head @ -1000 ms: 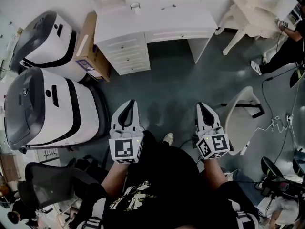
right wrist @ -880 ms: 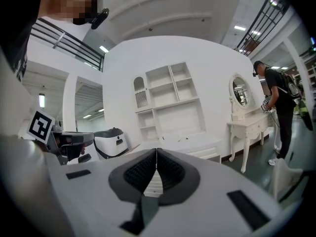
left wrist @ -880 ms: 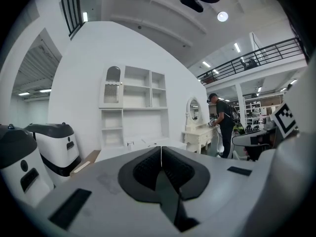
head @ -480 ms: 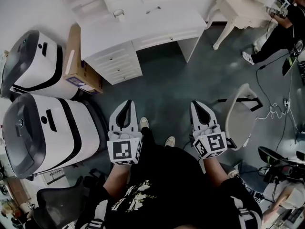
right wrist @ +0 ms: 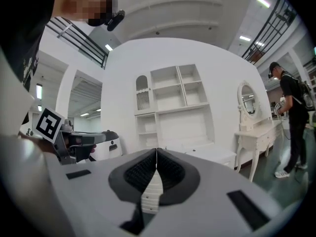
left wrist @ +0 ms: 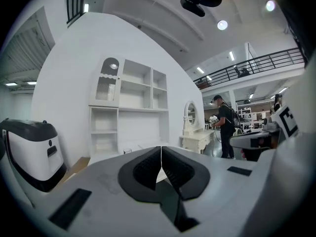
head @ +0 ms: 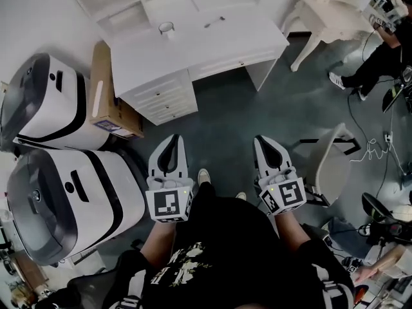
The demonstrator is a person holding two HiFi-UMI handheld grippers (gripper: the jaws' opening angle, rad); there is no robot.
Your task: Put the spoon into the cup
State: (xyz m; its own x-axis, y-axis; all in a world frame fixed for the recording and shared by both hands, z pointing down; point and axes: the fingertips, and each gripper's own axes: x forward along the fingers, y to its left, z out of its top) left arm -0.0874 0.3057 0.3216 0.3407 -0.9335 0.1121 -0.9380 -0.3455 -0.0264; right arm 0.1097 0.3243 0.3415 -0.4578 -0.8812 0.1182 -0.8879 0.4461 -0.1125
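Note:
A clear cup [head: 166,28] stands on the white desk [head: 193,50] at the far end of the head view. A thin dark spoon [head: 214,22] lies on the desk top to the cup's right. My left gripper [head: 172,139] and right gripper [head: 262,139] are held side by side over the dark floor, well short of the desk. Both point towards it. In the left gripper view the left gripper [left wrist: 161,148] has its jaws shut on nothing, and the cup [left wrist: 127,151] shows small beyond them. The right gripper [right wrist: 156,151] is likewise shut and empty.
Two big white-and-black machines [head: 48,102] [head: 64,201] and a cardboard box [head: 106,95] line the left side. A white chair [head: 329,163] stands to the right of my right gripper. A white dressing table [head: 325,8] and a person [head: 386,50] are at the far right.
Both grippers have been carried forward towards the desk, which now sits larger and lower in the head view. The jaws stayed shut.

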